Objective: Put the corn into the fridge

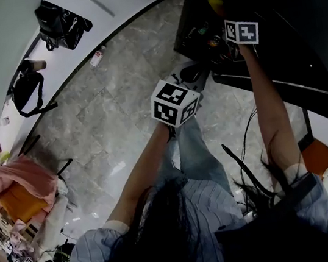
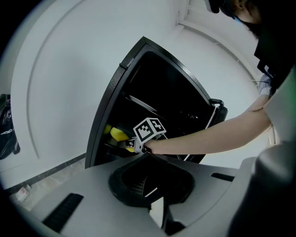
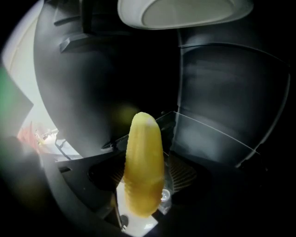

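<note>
We wear a pale blue striped shirt (image 1: 207, 210) with short sleeves (image 1: 102, 245), blue jeans (image 1: 194, 147) mid-frame, and long dark hair (image 1: 163, 241) below.

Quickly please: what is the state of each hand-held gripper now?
Left hand-held gripper: closed, empty.
Right hand-held gripper: open, with the corn between its jaws.

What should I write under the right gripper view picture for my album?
Yellow corn between the open jaws of the right gripper, inside the dark fridge.
</note>
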Motion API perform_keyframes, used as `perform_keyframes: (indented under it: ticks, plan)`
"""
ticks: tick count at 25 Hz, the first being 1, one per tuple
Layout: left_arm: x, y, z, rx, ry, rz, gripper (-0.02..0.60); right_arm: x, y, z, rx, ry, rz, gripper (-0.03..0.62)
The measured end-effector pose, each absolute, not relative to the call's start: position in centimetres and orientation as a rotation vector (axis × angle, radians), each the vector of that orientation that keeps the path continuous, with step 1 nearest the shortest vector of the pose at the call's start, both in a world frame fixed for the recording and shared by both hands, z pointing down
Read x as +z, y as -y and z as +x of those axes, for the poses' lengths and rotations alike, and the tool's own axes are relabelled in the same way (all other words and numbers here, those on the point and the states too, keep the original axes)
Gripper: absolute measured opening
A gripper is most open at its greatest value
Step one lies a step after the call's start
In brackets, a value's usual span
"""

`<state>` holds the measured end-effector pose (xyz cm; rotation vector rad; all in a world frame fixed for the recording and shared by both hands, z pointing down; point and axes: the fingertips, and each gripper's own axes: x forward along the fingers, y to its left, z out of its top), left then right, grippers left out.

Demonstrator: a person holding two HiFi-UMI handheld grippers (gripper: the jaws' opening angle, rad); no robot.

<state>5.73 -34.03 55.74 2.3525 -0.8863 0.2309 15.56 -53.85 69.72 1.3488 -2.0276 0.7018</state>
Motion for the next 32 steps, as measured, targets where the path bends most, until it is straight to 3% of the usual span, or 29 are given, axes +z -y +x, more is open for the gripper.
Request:
perform_keyframes:
  ticks: [32]
  plan:
    - [53.1,30.2,3.7,0.274,0.912,2.367,0.008,59.1,44.5,15.2,0.648,2.24,1.556,0.268]
